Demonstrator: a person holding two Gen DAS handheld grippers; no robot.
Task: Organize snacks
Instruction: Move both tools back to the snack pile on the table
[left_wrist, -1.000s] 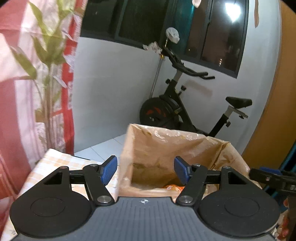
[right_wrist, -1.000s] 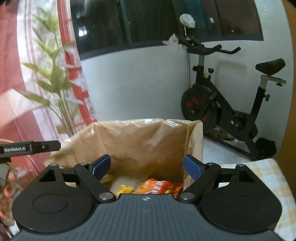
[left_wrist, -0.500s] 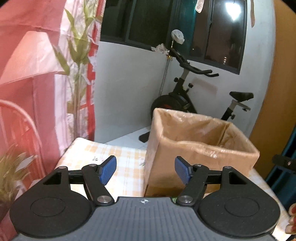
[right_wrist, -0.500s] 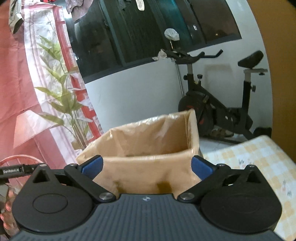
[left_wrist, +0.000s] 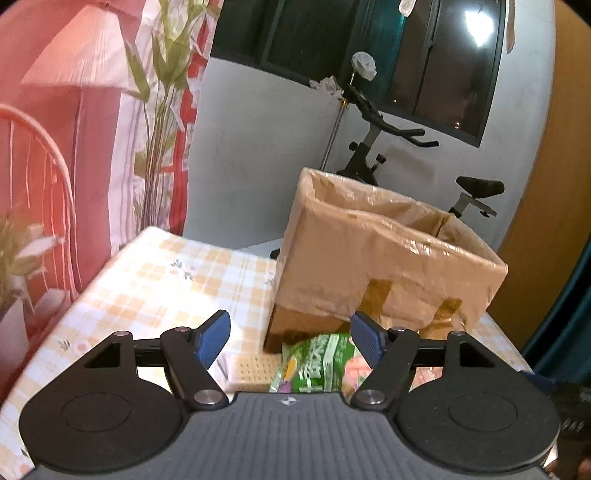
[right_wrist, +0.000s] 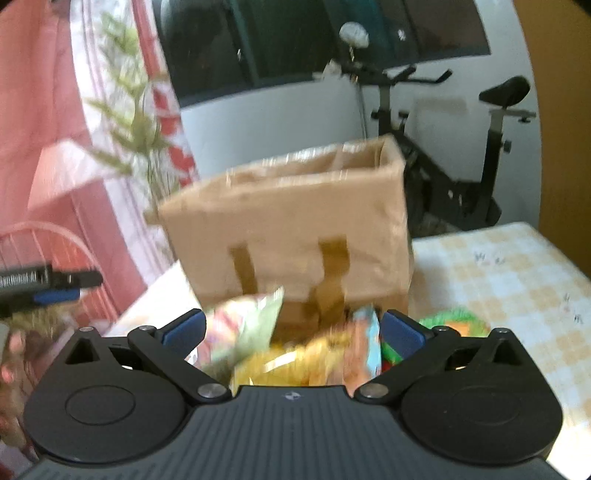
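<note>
Box (left_wrist: 388, 258): far on checked table (left_wrist: 166, 280). Snacks (right_wrist: 295, 350): piled near side of box. Left gripper (left_wrist: 290, 338): released, jaws just widening, above green packet (left_wrist: 317, 363). Right gripper (right_wrist: 291, 332): released, jaws wide, empty.

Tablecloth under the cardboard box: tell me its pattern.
The tablecloth is a pale orange-and-white check with small flower sprigs, clearest in the left wrist view.

A: Warm indoor light, and the window (left_wrist: 373, 44) is dark except for a white lamp glare (left_wrist: 478, 29).

B: The left view is fairly sharp, with shiny highlights on the box (left_wrist: 384, 251).

A: The right view is smeared: box and snacks (right_wrist: 295, 347) blurred (edges bend too, black corners).
</note>
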